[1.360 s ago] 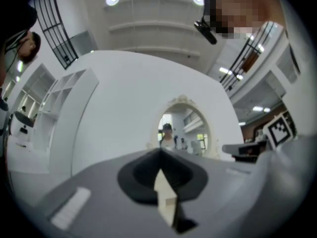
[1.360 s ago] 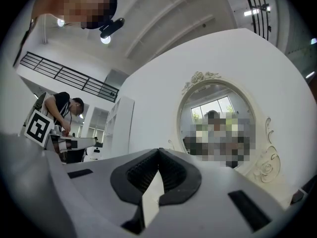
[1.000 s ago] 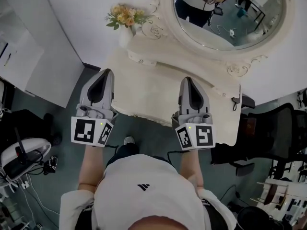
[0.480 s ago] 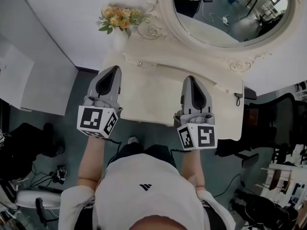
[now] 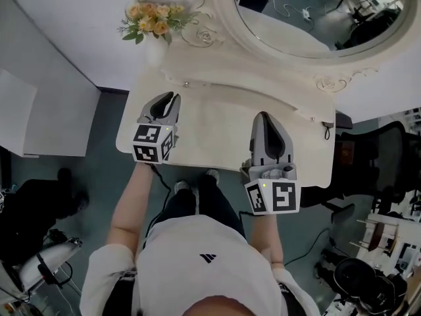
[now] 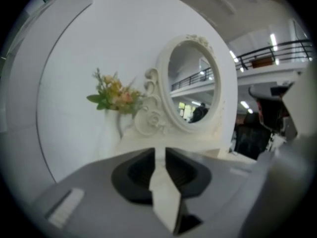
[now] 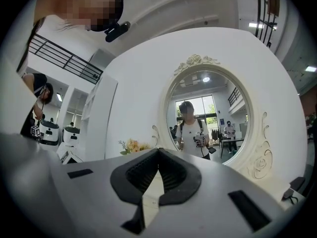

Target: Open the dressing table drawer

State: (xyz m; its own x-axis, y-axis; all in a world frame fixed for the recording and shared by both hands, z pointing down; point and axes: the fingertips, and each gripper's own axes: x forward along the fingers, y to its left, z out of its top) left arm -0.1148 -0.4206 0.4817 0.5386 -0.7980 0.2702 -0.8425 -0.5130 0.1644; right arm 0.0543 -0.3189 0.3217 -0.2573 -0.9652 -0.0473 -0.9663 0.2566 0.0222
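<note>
The cream dressing table [image 5: 217, 133] stands below me, its oval mirror [image 5: 309, 12] at the back. A small knob [image 5: 186, 83] shows on the raised back tier at the left and another knob [image 5: 313, 116] at the right; the front under the tabletop is hidden. My left gripper [image 5: 169, 98] hangs low over the table's left part, its jaws opening with nothing between them. In the left gripper view, the left gripper [image 6: 159, 150] points at the mirror frame [image 6: 190, 83]. My right gripper [image 5: 263, 116] is shut over the table's right part; the right gripper [image 7: 158, 149] faces the mirror [image 7: 208, 113].
A vase of yellow flowers [image 5: 152, 20] stands at the table's back left corner. A white cabinet [image 5: 39, 91] is on the left, a black office chair [image 5: 375, 170] on the right. A cable hangs at the table's right edge [image 5: 327, 130].
My left gripper has dropped and moved forward over the table's left part, and its jaws have parted. The right gripper has shifted only a little.
</note>
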